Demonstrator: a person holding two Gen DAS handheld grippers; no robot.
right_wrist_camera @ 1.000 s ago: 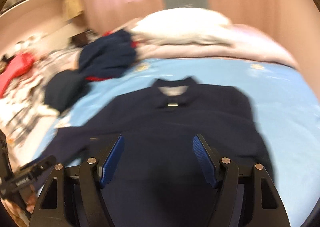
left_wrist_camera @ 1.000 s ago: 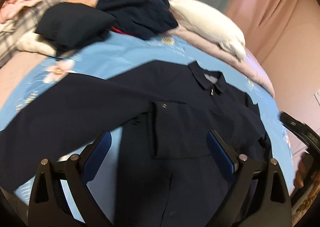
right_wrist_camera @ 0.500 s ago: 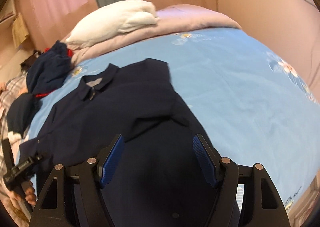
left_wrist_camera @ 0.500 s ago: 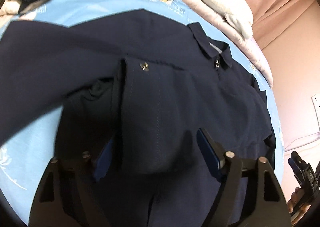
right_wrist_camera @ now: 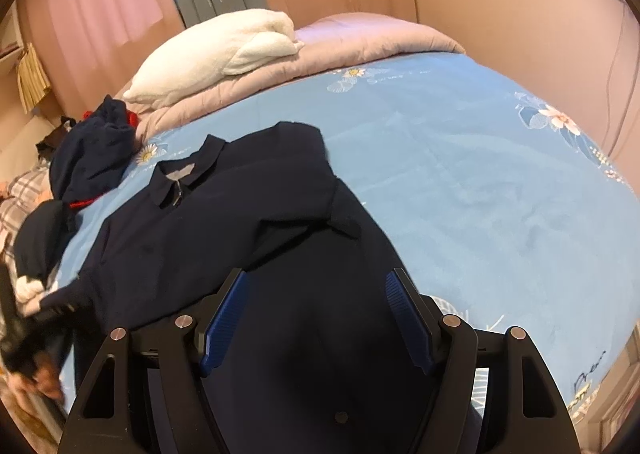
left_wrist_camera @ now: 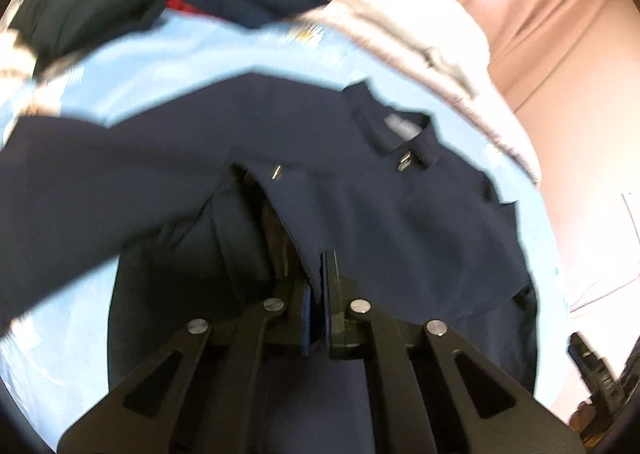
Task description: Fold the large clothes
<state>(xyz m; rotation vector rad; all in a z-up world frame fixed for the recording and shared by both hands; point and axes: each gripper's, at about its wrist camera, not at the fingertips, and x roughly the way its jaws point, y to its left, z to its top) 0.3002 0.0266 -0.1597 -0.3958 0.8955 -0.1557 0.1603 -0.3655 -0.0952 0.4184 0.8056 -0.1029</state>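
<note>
Several dark clothes (right_wrist_camera: 90,145) lie heaped beside a white pillow (right_wrist_camera: 224,49) on the bed (right_wrist_camera: 480,173). Navy jacket (right_wrist_camera: 224,213) lies flat, collar up; left gripper (left_wrist_camera: 318,306) jaws pinch its cuff, right gripper (right_wrist_camera: 316,318) jaws wide.

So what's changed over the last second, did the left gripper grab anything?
Yes. The left gripper moved in and shut on the edge of the folded-in flap of the navy jacket; a second ago its fingers were wide open above it. The right gripper swung right and stays open over the jacket's lower part. The jacket still lies on the blue sheet, collar toward the pillow.
</note>
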